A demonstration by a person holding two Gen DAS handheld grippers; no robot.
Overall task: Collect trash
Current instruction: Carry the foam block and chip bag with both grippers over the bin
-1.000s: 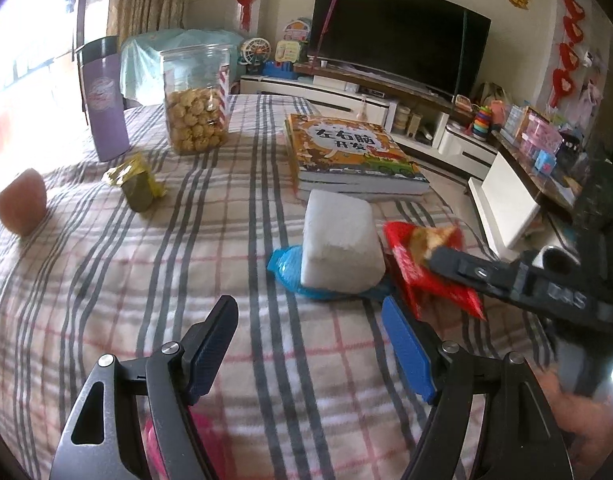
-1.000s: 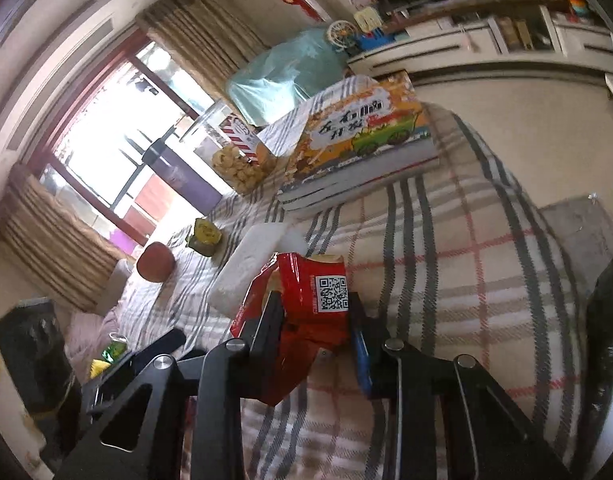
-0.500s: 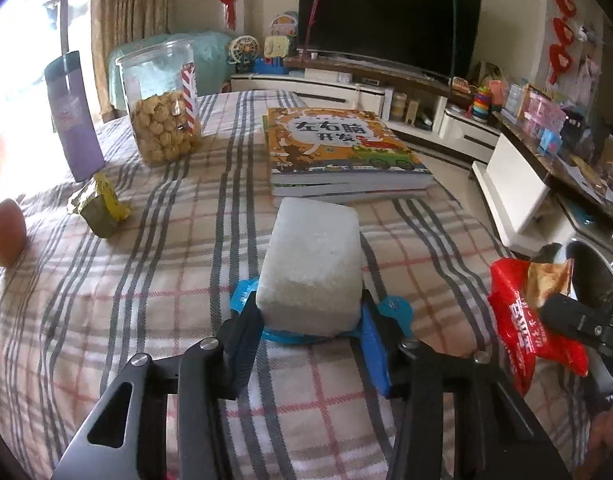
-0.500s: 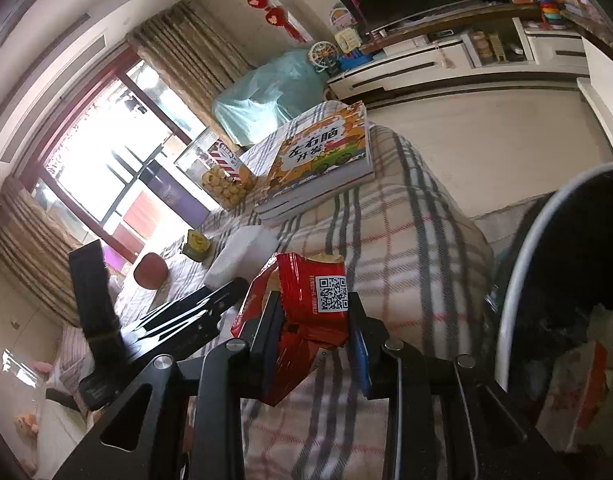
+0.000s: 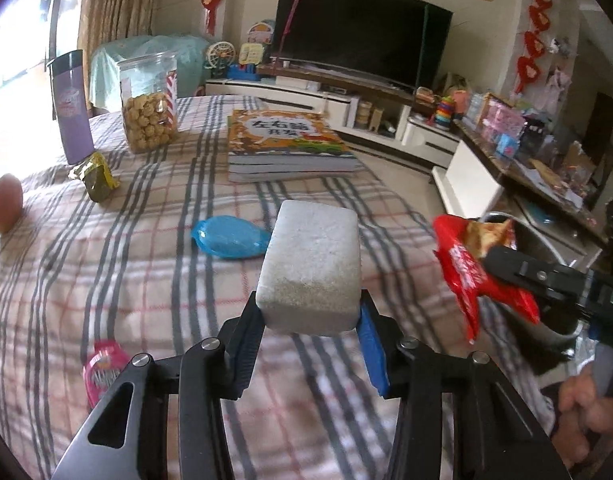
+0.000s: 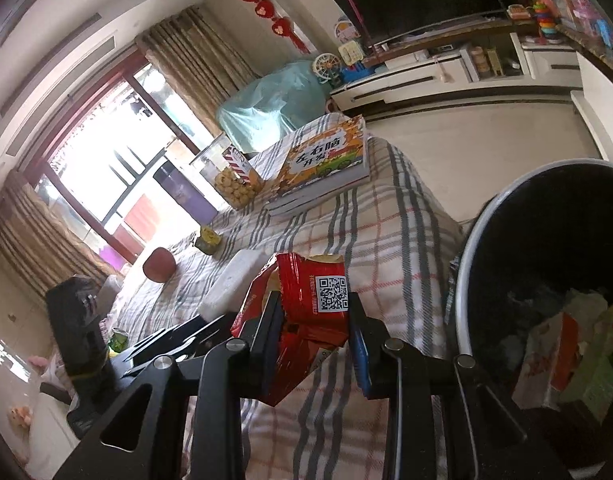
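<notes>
Trash is what both grippers carry at this moment: the left gripper (image 5: 310, 320) has its two fingers pressed on the near end of a white foam block (image 5: 312, 268), and the right gripper (image 6: 312, 332) is clamped on a red snack bag (image 6: 306, 312), which hangs just beside the rim of the black bin (image 6: 478, 264). The foam block is held only at its short end and reaches far forward over the checked cloth (image 5: 146, 280), so I think it can tip down or slip out if the hand swings fast toward the bin. The snack bag is open at the top and something yellow shows inside, so crumbs may fall on the cloth if it is turned over before it is above the bin. The two grippers are near each other in the left view, and the block could hit the right gripper's arm on the way. Further out, a blue wrapper (image 5: 230, 236), a pink wrapper (image 5: 102, 372) and a yellow-green packet (image 5: 96, 176) lie on the cloth and are easy to forget. The books (image 5: 286, 144), the cookie jar (image 5: 148, 100), the purple bottle (image 5: 70, 108) and the apple (image 5: 4, 208) are probably not trash and should not be taken by mistake.
</notes>
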